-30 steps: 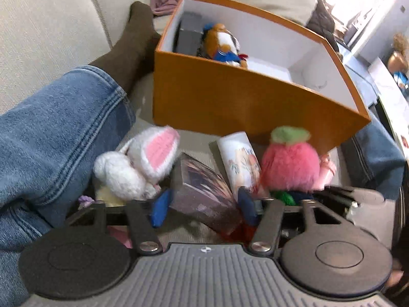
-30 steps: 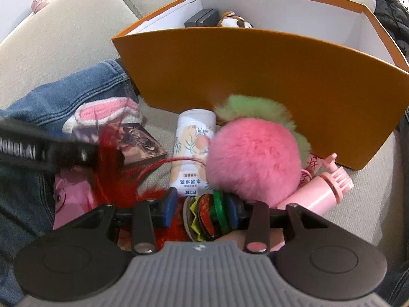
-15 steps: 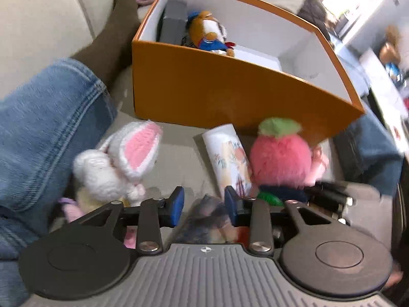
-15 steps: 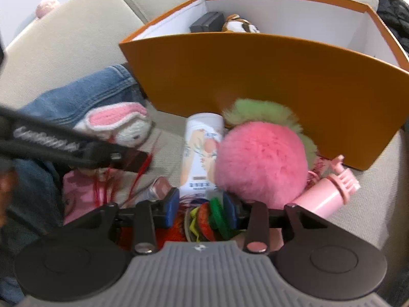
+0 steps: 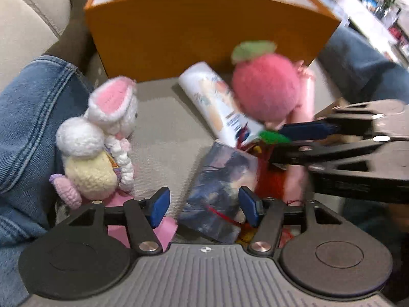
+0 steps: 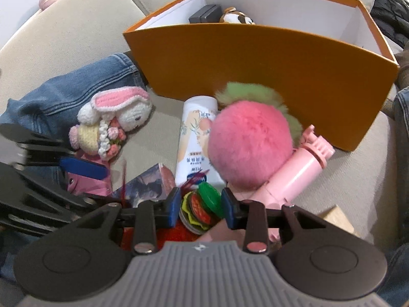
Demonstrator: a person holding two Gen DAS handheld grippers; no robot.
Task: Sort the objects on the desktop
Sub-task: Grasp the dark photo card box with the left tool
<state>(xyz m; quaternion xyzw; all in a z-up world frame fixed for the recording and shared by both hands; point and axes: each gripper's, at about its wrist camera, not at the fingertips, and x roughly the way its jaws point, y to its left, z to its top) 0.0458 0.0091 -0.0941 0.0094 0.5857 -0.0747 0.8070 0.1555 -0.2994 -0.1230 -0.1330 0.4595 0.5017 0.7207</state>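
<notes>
An orange box [image 5: 209, 33] stands on the sofa, also in the right wrist view [image 6: 255, 58]; it holds a dark case [image 6: 205, 16] and a plush [image 6: 236, 18]. My left gripper [image 5: 203, 206] is open, its jaws around a dark picture card pack [image 5: 222, 186] lying on the cushion. My right gripper [image 6: 200, 208] is shut on a toy burger [image 6: 198, 211]. A crocheted bunny [image 5: 102, 140], a white tube [image 5: 219, 107], a pink fluffy strawberry [image 6: 249, 142] and a pink bottle [image 6: 296, 171] lie in front of the box.
A leg in blue jeans [image 5: 28, 117] lies at the left, with a dark sock [image 5: 69, 35] beside the box. Another jeans leg [image 5: 358, 69] is at the right. Beige sofa cushions [image 6: 64, 38] surround everything. A pink flat item [image 6: 87, 184] lies under the bunny.
My left gripper has opened wider and dropped lower, and the card pack now lies on the cushion between its jaws. The right gripper stays shut on the burger.
</notes>
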